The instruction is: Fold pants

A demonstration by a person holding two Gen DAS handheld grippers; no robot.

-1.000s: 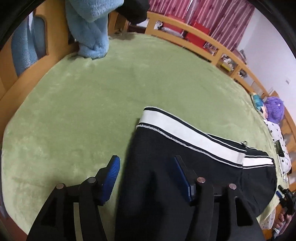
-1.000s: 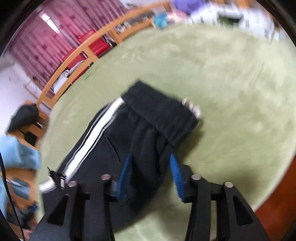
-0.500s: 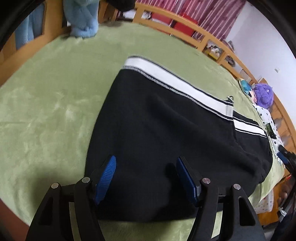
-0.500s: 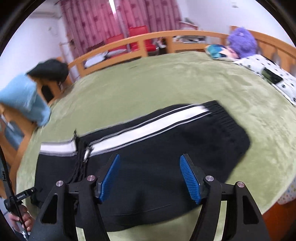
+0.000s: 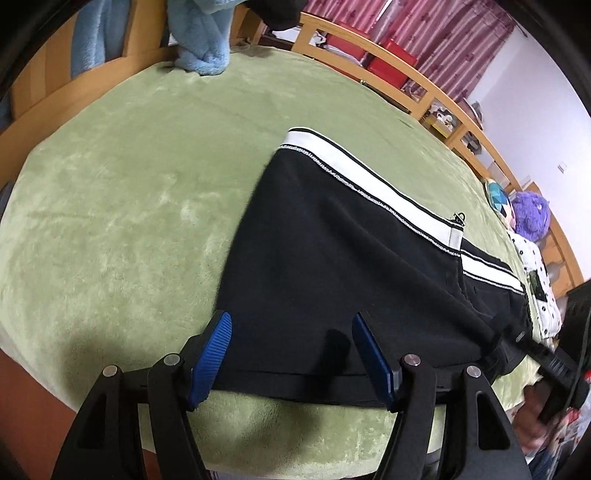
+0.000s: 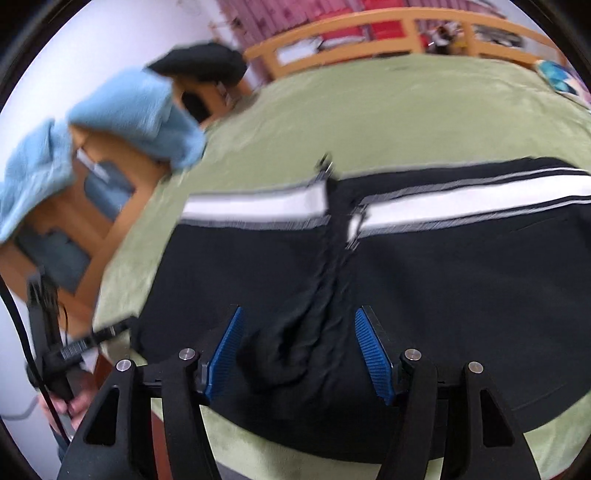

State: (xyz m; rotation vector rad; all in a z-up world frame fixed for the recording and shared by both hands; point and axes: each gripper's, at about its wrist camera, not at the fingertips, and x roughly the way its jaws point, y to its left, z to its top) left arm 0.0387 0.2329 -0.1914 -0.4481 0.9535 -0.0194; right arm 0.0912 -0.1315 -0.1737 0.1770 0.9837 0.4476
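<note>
The left gripper [image 5: 291, 354] hovered with its blue pads [image 5: 210, 360] spread apart over the near hem of the black pants [image 5: 332, 266], the cloth lying under the gap and not visibly pinched. The right gripper [image 6: 297, 354] was likewise held apart above the same garment, its jaws narrowing at that moment, with a bunched ridge of black fabric [image 6: 295, 350] between the pads but neither pad seen pressing on it.

The pants [image 6: 443, 288] lay folded flat on the green blanket [image 5: 129, 192] near its front edge, a white side stripe [image 5: 369, 181] edged in black running along the far side of the garment. In the right wrist view, which was blurred, the stripe [image 6: 258, 203] was broken near the middle where the fabric puckered.

A person's hand [image 6: 70, 402] gripped the handle of the other tool at the lower left of the right wrist view. Beyond the blanket, a light blue fleece [image 5: 203, 37] hung over the wooden bed rail [image 5: 424, 85], red curtains [image 5: 443, 33] covered the far wall, and a purple plush toy [image 5: 532, 214] rested at the right edge of the bed.
</note>
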